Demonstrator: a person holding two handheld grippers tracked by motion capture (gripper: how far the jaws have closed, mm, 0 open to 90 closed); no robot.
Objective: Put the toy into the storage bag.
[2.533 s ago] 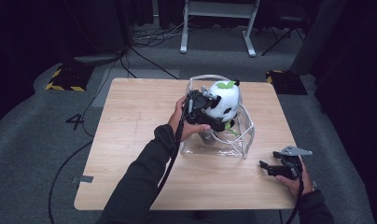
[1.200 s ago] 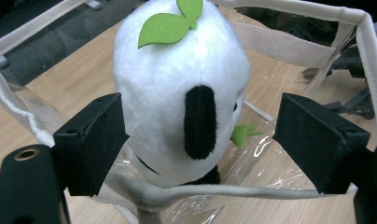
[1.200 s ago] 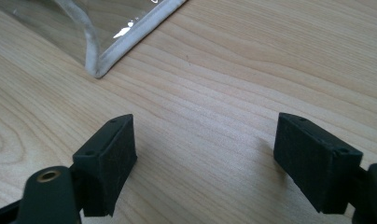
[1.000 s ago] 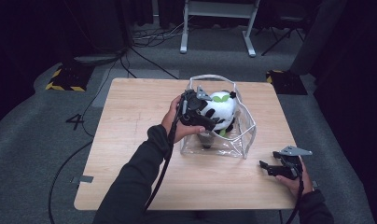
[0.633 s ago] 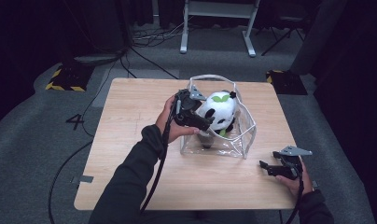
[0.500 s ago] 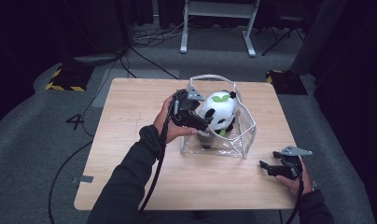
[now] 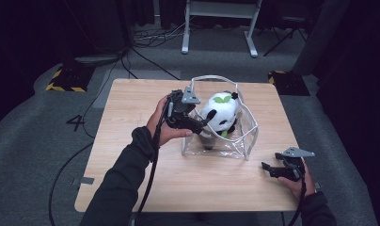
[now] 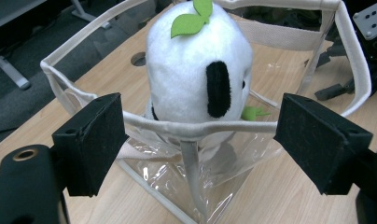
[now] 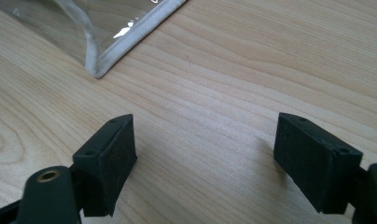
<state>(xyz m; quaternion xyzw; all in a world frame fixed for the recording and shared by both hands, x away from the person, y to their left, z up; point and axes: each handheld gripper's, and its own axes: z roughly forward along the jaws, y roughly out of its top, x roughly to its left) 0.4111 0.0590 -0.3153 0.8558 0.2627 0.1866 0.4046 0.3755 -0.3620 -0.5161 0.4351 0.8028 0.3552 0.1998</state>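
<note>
Clear plastic bag (image 7: 235,141) with white trim, standing at centre frame on the bench (image 7: 131,160); inside, upright, a white panda plush (image 7: 218,113) topped by a green leaf. Left gripper (image 7: 197,123) just left of the plush at the bag's near rim, wide open, gripping nothing. Right gripper (image 7: 268,168) at lower right, open and empty, near the bag's corner.
</note>
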